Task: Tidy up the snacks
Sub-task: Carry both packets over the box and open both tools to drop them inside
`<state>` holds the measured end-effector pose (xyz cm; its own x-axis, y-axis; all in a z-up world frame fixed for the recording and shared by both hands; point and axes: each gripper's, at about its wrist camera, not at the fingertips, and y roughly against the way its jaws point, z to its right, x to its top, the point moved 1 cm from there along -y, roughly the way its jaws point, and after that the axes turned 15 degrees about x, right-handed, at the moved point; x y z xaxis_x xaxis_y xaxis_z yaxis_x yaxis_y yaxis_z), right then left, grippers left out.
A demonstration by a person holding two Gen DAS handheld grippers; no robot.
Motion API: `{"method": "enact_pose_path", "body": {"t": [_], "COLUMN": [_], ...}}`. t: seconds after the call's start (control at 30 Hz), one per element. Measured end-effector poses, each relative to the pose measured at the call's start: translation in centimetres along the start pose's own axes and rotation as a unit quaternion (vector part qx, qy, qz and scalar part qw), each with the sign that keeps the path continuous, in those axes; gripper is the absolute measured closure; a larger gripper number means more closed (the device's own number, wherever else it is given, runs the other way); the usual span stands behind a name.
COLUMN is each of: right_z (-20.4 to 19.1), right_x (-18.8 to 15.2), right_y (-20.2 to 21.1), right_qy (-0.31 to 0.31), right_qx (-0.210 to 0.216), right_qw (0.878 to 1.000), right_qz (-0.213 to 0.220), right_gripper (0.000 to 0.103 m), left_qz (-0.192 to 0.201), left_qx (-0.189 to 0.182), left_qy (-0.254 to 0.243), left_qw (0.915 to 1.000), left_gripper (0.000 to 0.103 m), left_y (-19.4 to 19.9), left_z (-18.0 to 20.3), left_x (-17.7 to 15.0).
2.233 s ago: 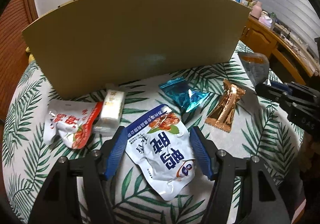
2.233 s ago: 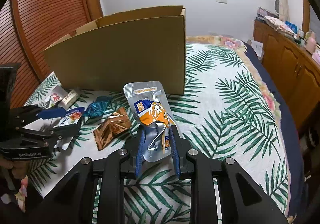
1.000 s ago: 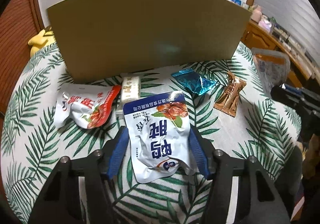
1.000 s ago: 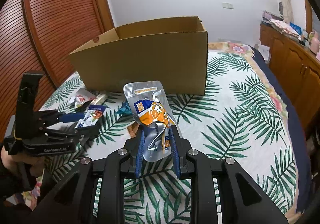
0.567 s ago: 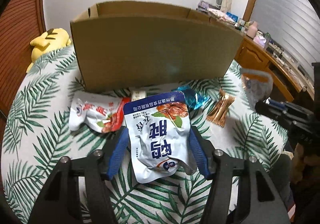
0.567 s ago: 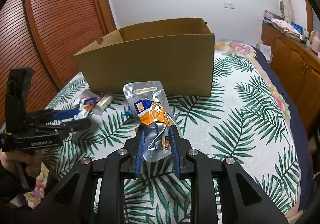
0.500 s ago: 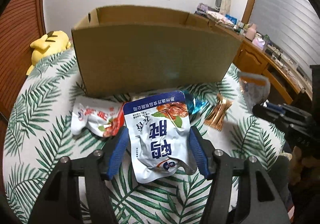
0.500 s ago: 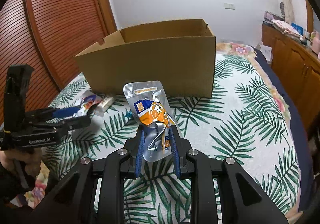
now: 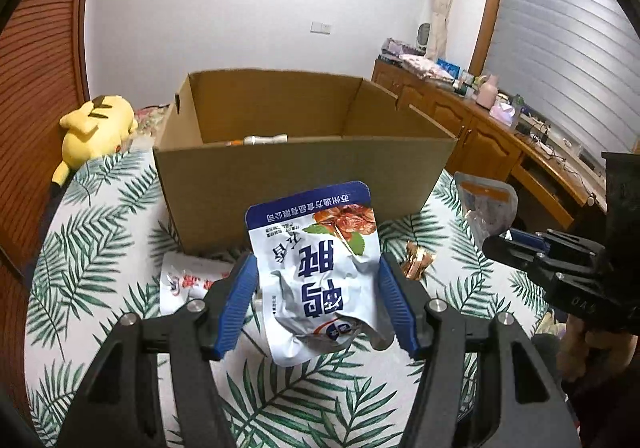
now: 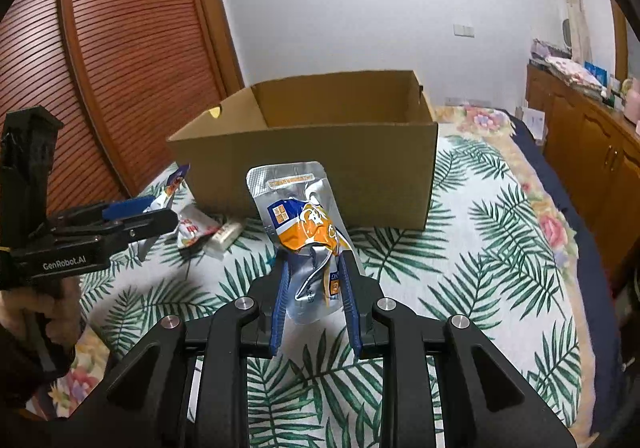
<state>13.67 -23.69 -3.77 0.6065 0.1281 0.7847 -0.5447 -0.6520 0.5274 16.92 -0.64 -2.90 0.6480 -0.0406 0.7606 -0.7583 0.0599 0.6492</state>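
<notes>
Before cardboard box (image 9: pixel 304 183): two pouches held aloft.
Left gripper (image 9: pixel 316 284) pinches blue-white pouch (image 9: pixel 320 272); right gripper (image 10: pixel 314 284) clamps silver-orange pouch (image 10: pixel 304 232); slippery foil may slip out.

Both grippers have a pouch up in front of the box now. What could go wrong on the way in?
1. The left gripper pinches the blue-and-white pouch by its side edges, and the pouch is buckled; it might slip out on the way.
2. The silver-and-orange pouch stands tall above the right gripper, which clamps only its crumpled lower end; its top could catch the near wall of the cardboard box.
3. With both grippers close together, they could collide over the box.
</notes>
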Motion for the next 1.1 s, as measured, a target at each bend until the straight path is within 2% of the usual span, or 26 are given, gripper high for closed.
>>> {"method": "enact_pose_path", "body": {"t": [0.53, 1.1], "right_z": [-2.0, -2.0], "right_x": [4.3, 9.9], "right_y": [1.4, -0.5], "right_qy": [0.041, 0.086], "right_qx": [0.010, 0.015], "right_qw": [0.999, 0.995], "right_qz": [0.034, 0.049], "right_gripper": [0.080, 0.080], "left_qz": [0.057, 0.100], "left_qx": [0.006, 0.017], "left_qy": [-0.011, -0.018], "left_qw": [0.9983, 0.9947], "left_gripper": [0.042, 0.042], "left_y": [1.5, 0.0], "left_z": [-0.1, -1.2], "left_x": [4.6, 10.4]}}
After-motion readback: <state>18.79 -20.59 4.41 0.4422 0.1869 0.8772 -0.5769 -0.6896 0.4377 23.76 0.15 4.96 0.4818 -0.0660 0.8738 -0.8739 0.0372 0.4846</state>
